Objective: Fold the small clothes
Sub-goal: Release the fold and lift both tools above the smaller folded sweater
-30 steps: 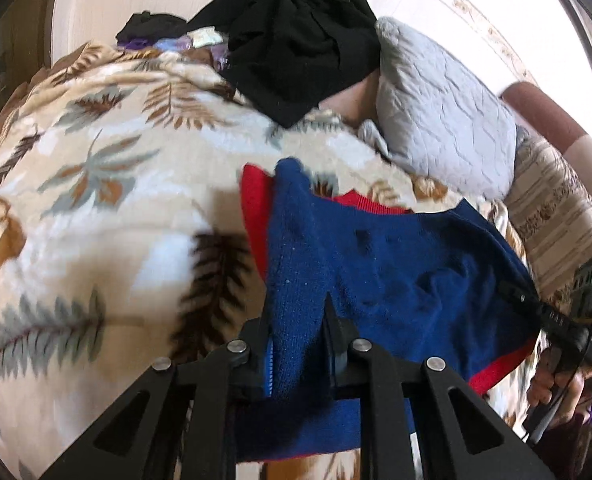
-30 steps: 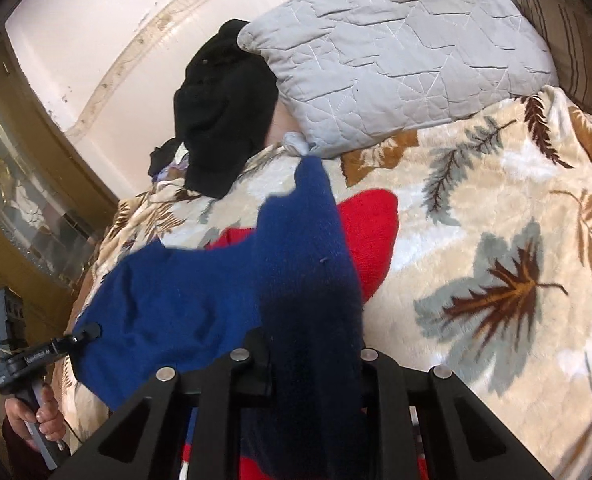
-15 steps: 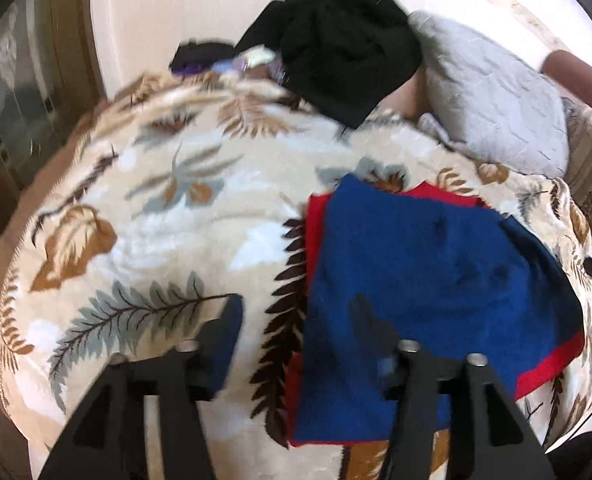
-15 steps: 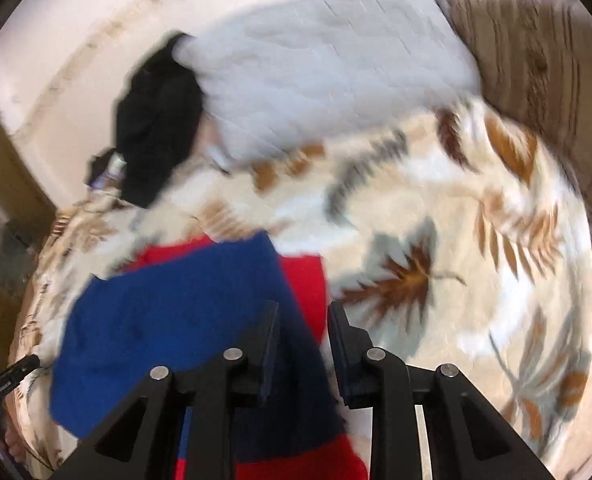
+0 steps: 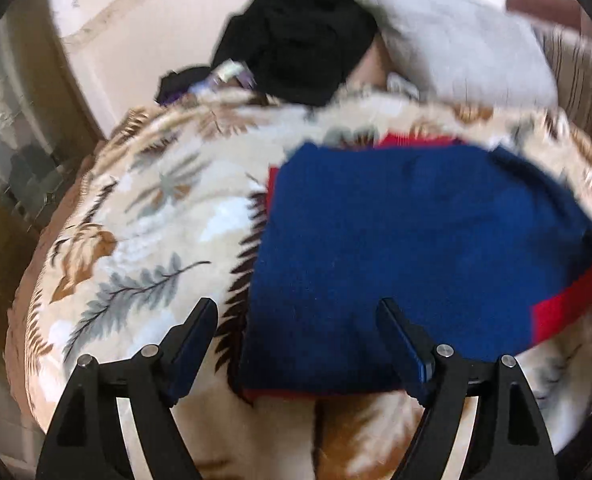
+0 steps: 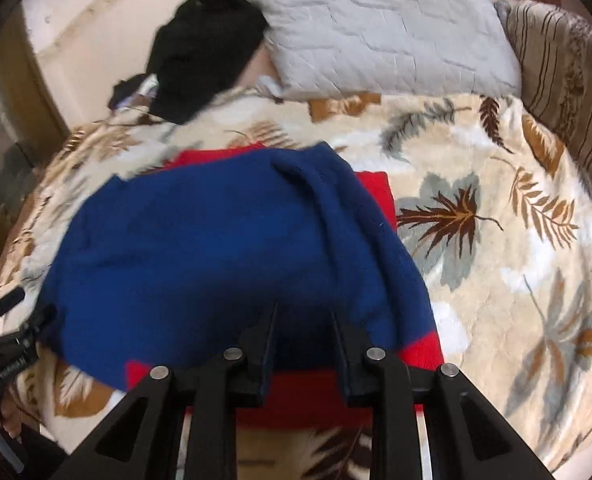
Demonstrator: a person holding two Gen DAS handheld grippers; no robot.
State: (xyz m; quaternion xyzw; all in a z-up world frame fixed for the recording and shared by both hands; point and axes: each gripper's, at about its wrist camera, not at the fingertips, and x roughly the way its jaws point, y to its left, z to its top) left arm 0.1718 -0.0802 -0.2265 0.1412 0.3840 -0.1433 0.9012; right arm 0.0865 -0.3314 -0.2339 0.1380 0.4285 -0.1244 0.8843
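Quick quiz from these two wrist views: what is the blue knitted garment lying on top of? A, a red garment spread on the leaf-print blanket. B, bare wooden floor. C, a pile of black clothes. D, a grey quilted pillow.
A: red garment edges show around the blue knitted garment, both on the leaf-print blanket; the grey quilted pillow and black clothes lie farther back.

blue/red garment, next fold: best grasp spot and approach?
Probably pinch the blue and red garment at the raised ridge near its right edge: it stands proud of the leaf-print blanket, so fingers can straddle it. Bring the right gripper in from above, jaws across the ridge.
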